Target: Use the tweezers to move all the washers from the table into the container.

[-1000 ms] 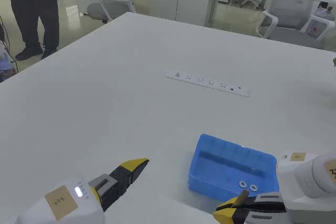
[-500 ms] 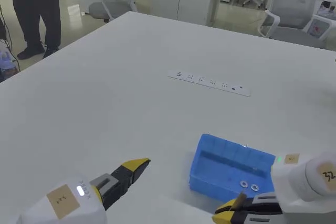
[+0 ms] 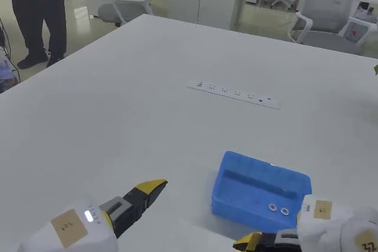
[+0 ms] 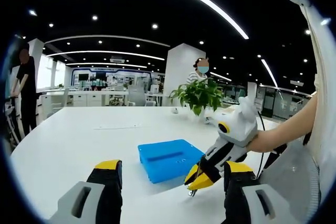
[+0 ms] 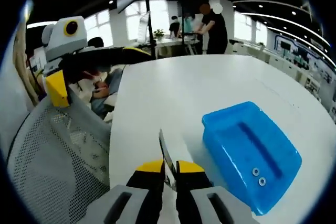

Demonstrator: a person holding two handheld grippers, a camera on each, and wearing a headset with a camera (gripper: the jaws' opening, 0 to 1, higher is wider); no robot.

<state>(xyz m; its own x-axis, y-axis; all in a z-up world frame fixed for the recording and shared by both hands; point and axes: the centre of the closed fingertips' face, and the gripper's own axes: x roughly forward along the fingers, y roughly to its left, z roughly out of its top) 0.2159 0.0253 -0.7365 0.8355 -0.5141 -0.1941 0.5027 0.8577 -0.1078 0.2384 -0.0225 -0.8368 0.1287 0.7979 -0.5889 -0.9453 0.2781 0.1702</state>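
Left gripper (image 3: 149, 189): jaws apart, nothing between them, low over the white table (image 3: 147, 98), off to the left of the blue container (image 3: 245, 180). Right gripper (image 5: 167, 169): I had its jaws clamped on the tweezers (image 5: 164, 148), whose tips pointed out over bare table beside the container. Two washers (image 3: 278, 209) lay side by side on the container floor.
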